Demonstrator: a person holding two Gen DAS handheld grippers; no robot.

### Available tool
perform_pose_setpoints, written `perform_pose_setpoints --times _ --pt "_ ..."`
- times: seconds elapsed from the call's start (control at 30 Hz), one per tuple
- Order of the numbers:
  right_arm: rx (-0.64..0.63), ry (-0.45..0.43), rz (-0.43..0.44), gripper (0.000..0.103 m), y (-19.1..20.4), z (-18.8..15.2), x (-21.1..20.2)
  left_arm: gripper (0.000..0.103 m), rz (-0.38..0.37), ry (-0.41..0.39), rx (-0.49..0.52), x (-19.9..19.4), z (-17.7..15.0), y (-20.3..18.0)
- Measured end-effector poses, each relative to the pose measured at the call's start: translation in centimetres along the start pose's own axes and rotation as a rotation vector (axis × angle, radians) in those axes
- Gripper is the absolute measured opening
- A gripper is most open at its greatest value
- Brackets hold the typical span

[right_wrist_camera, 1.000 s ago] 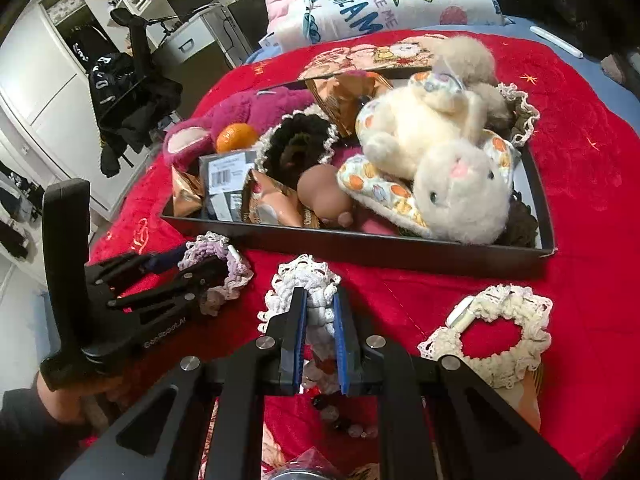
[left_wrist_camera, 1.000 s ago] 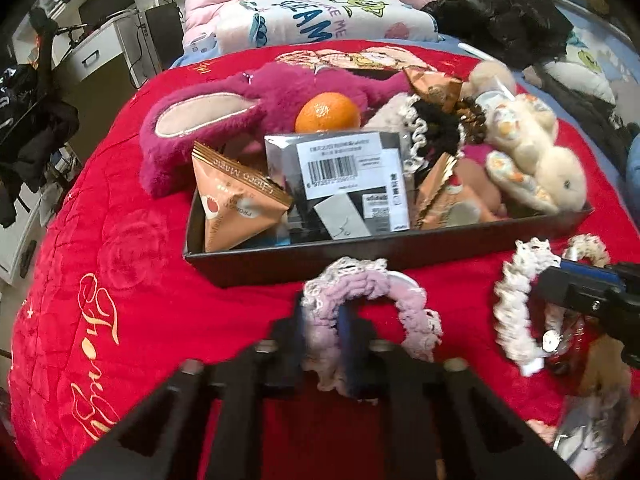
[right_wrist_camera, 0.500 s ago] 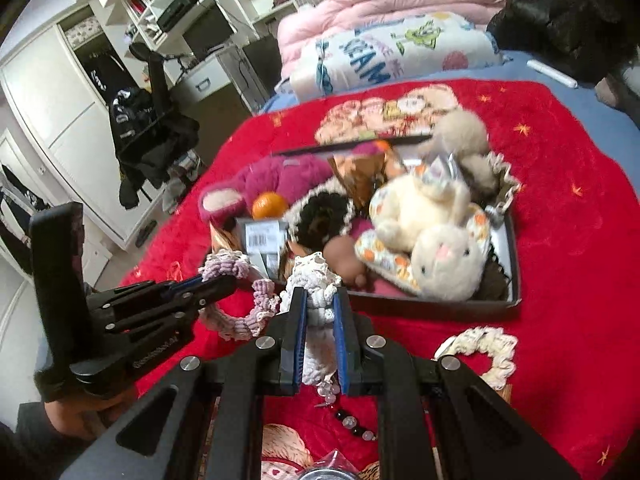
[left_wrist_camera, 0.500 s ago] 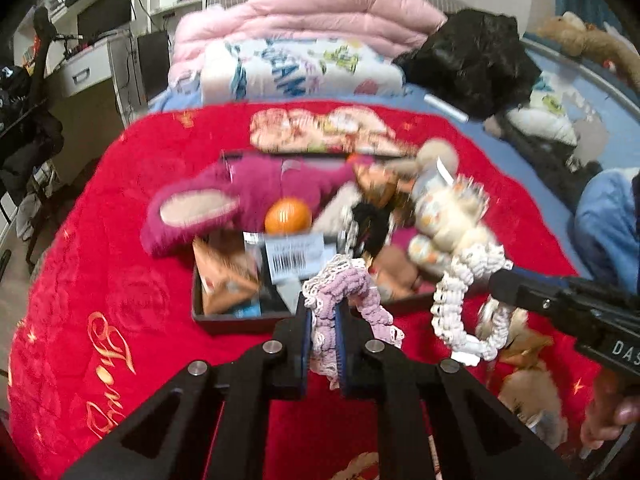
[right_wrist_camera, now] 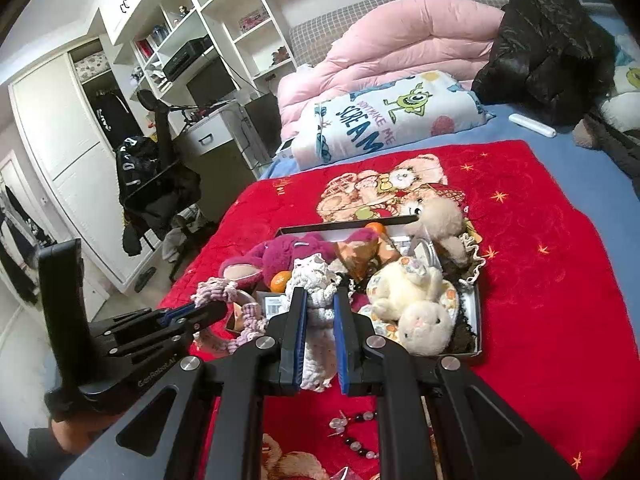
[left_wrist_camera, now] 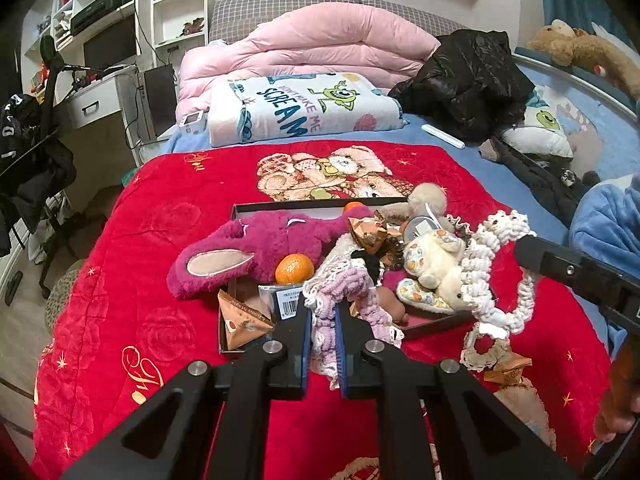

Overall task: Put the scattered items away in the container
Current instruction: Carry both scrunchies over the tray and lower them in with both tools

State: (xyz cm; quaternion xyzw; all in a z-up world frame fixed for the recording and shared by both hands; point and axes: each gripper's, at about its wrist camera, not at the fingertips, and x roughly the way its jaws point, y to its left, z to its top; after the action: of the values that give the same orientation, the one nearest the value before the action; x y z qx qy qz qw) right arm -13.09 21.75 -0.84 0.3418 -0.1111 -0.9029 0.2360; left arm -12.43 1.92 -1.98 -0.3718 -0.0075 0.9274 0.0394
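My left gripper (left_wrist_camera: 322, 312) is shut on a pink crochet scrunchie (left_wrist_camera: 348, 292), held in the air above the near edge of the dark tray (left_wrist_camera: 436, 325). My right gripper (right_wrist_camera: 320, 300) is shut on a white crochet scrunchie (right_wrist_camera: 316, 280), also lifted above the tray (right_wrist_camera: 478, 320); it shows hanging at the right of the left wrist view (left_wrist_camera: 496, 276). The tray holds a magenta plush (left_wrist_camera: 248, 256), an orange (left_wrist_camera: 294, 269), snack packets (left_wrist_camera: 244, 320), a cream bunny plush (right_wrist_camera: 416, 308) and more.
The tray sits on a red blanket (left_wrist_camera: 140, 280) on a bed. Another white scrunchie (left_wrist_camera: 484, 350), a snack packet (left_wrist_camera: 506, 366) and a bead bracelet (right_wrist_camera: 356, 428) lie on the blanket near me. Pink quilt (left_wrist_camera: 312, 48), black jacket (left_wrist_camera: 472, 80) behind; desk and shelves left.
Both grippers have lifted their scrunchies off the blanket and risen well above the tray; the views now look down on it from higher and farther back.
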Motion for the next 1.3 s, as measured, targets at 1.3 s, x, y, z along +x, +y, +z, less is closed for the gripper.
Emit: perform_pose_setpoints --times 1.3 --pt "-0.103 -0.137 -0.093 0.013 0.2 3.7 10.3 0.011 0.043 -0.185 -0.053 9.9 3.8 2.9"
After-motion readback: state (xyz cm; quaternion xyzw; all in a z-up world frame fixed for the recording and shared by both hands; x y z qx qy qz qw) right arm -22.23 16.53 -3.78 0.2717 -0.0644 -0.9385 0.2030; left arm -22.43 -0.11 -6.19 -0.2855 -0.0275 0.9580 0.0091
